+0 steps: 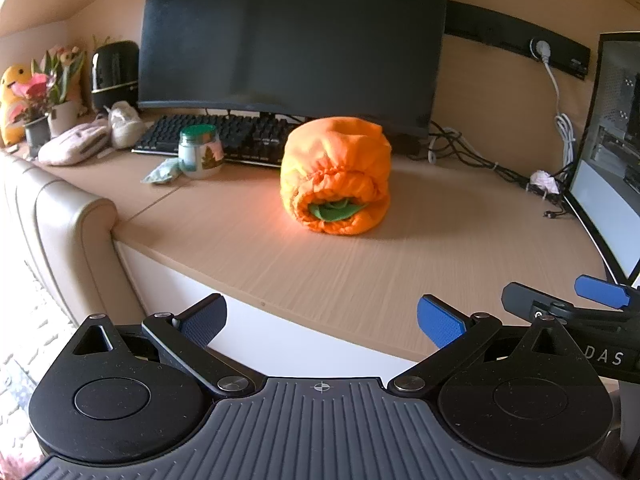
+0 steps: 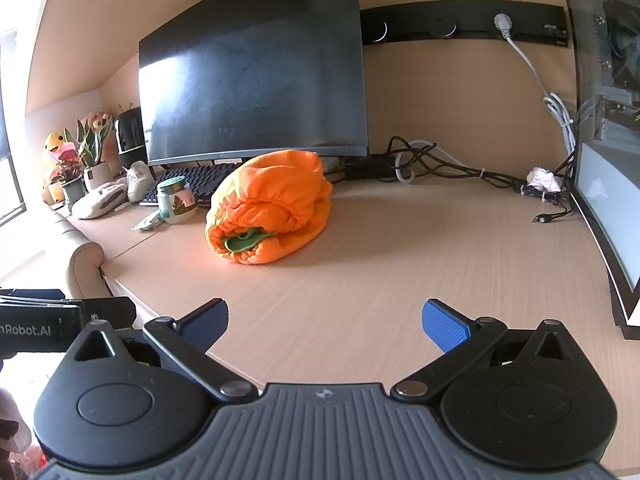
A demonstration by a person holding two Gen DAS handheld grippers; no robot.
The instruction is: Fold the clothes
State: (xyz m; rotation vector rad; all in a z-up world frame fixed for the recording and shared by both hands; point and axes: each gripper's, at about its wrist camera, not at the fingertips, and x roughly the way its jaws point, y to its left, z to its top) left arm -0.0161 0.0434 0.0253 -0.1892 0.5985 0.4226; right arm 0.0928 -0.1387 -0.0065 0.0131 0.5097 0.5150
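- Orange garment [image 1: 335, 176], rolled into a fat bundle with a green lining showing at its open end, sits on the wooden desk [image 1: 360, 272] ahead of both tongs and apart from them.
- Far to the left of the left tongs: a yellow plush toy [image 1: 14, 96], potted flowers [image 1: 44, 92], a black speaker-like device [image 1: 114, 72] and a pale pouch [image 1: 74, 144].
- Ahead and left of the left tongs [image 1: 322, 320], a glass jar [image 1: 200, 152] with a green lid stands in front of a black keyboard [image 1: 236, 136]; its label cannot be read.
- Left tongs are spread wide and hold nothing, at the desk's near edge.
- Behind the bundle a dark monitor [image 1: 296, 36] fills the back of the desk.
- Right tongs [image 2: 325, 326] are spread wide too, empty, over bare desk with nothing between them and the bundle.
- Right of the bundle lie tangled black cables [image 2: 460, 164] and a white cord [image 2: 528, 64] plugged into a wall strip.
- At the far right stands a computer case [image 2: 608, 120].
- Writing: "DAS" shows on the right tool in the left view, "nRobot.AI" on the left tool in the right view.
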